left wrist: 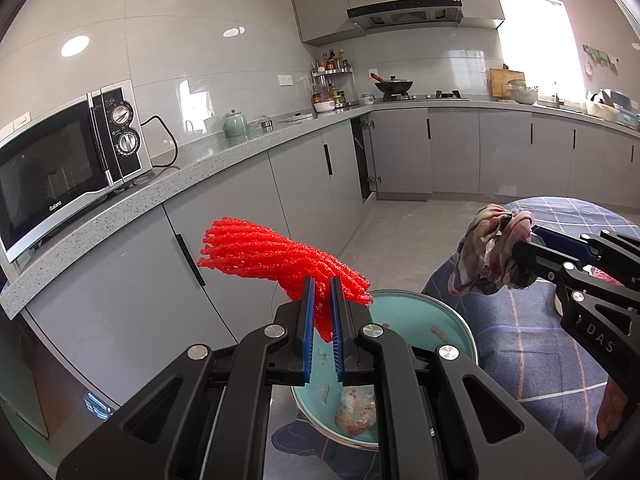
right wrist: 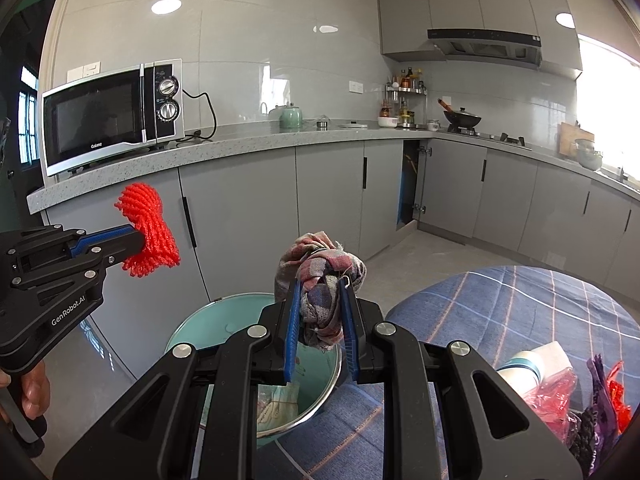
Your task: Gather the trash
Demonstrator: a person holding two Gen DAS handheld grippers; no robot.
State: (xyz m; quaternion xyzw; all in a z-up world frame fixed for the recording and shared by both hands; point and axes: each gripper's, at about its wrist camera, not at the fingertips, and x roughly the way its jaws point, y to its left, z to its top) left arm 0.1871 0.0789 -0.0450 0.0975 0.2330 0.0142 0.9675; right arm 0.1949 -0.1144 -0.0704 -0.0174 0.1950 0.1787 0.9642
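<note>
Both tools loaded above the bin
Left tool point(left wrist: 322, 312) pinches red foam net point(left wrist: 280, 260); right tool point(right wrist: 320, 320) pinches crumpled rag point(right wrist: 320, 276), over teal bin point(right wrist: 200, 328).

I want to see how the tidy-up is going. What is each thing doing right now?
Left gripper: shut on red foam net, above the bin.
Right gripper: shut on checked rag.
Teal bin: open, crumpled wrapper inside.
Microwave: door closed.
Corner cabinet door: open.
</note>
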